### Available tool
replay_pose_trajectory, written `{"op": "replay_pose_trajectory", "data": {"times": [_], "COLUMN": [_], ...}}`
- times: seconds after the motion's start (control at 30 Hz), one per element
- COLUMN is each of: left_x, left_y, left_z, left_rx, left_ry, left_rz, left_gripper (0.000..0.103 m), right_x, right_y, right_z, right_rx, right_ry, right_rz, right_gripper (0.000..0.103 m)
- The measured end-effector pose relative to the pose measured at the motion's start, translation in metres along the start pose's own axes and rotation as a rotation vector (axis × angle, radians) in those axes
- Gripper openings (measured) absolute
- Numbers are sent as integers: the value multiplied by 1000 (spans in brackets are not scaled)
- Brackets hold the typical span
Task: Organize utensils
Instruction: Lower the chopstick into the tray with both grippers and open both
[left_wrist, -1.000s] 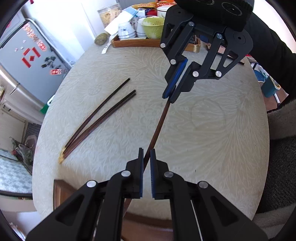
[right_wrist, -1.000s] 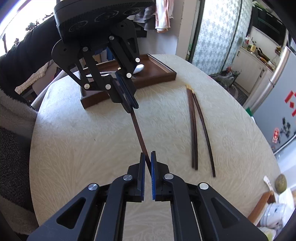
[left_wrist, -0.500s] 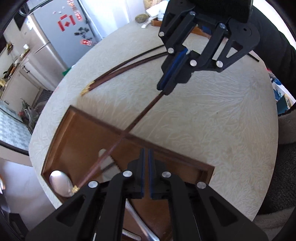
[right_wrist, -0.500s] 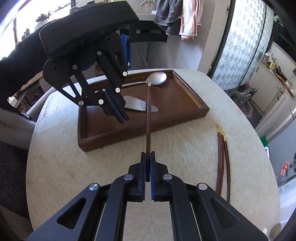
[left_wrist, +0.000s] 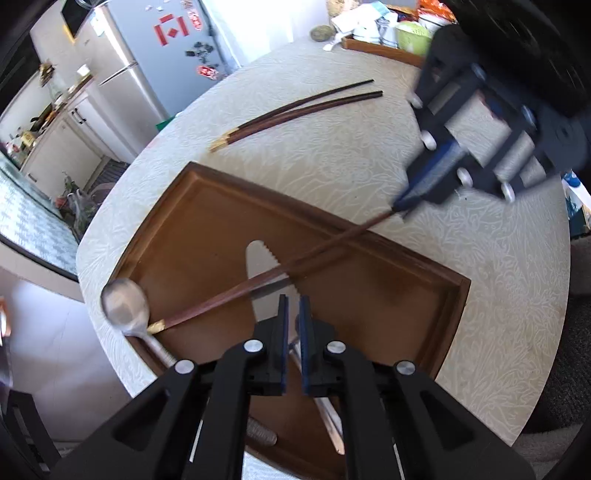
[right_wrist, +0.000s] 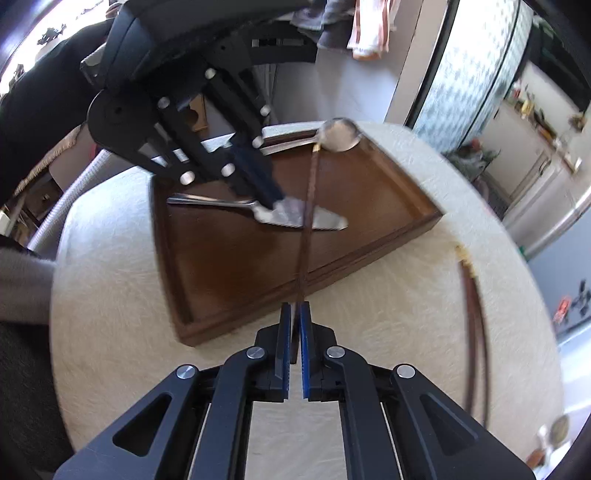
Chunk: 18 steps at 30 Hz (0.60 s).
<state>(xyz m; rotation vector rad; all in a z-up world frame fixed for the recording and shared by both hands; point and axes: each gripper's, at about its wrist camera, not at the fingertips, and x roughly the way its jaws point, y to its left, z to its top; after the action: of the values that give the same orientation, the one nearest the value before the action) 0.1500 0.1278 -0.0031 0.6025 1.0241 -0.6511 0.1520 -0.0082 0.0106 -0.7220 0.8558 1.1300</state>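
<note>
Both hands have carried the long chopstick sideways across the pale patterned worktop (left_wrist: 491, 258) since a second ago, so that it now hangs over the brown wooden tray (left_wrist: 207, 229) instead of over bare cloth. That tray sits near the worktop's edge and already holds a serrated server (right_wrist: 295, 218) and a metal spoon (left_wrist: 125, 306) whose bowl rests up on the rim. Two more chopsticks (left_wrist: 295, 110) lie side by side on the worktop beyond the tray, well apart from it. The right tool (right_wrist: 294, 332) is clamped on the thin end of the carried chopstick (left_wrist: 266, 280), outside the tray's near wall in its own view. The left tool (left_wrist: 293, 317) has its pads together with nothing visibly between them; it hangs over the server's blade, and the chopstick passes just ahead of its tips. The stick's long axis runs diagonally across the tray, its gold-capped end (left_wrist: 157, 326) close to the spoon at the far corner. To my eye the right hand alone governs the set-down, and the stick looks set to land across the server unless it is swung parallel to it.
</note>
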Motion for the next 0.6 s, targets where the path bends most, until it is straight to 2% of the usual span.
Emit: {"op": "replay_pose_trajectory", "data": {"times": [0.07,0.1,0.13,0.17,0.2,0.23,0.27,0.3,0.33,0.4,0.6], "left_x": [-5,-7,-10,-11,-16,-19,-24,-29,-32,-35,-35], "left_y": [-1,-3,-5,-5,-6,-4,-4,-4,-3,-3,-10], "left_z": [-4,-6,-9,-9,-11,-14,-15,-18,-19,-16,12], "left_rx": [-3,-3,2,4,-8,-18,-32,-42,-50,-60,-59], "left_ry": [-10,-7,-5,-12,-30,-46,-71,-90,-106,-128,-178], "left_rz": [10,3,5,19,40,49,48,47,48,51,58], "left_gripper": [10,11,18,23,33,46,54,66,71,76,83], "right_x": [3,4,3,0,-3,-10,-19,-25,-30,-36,-57], "right_y": [5,9,14,18,20,19,17,14,8,-3,-48], "right_z": [8,9,12,13,12,11,8,4,-1,-10,-53], "right_rx": [54,58,50,44,43,44,47,47,53,86,187], "right_ry": [-9,-17,-32,-56,-78,-104,-135,-152,-163,-160,-178], "right_rz": [10,17,15,1,4,13,-15,-56,-75,-57,-174], "right_gripper": [5,9,29,39,48,52,56,64,67,67,66]}}
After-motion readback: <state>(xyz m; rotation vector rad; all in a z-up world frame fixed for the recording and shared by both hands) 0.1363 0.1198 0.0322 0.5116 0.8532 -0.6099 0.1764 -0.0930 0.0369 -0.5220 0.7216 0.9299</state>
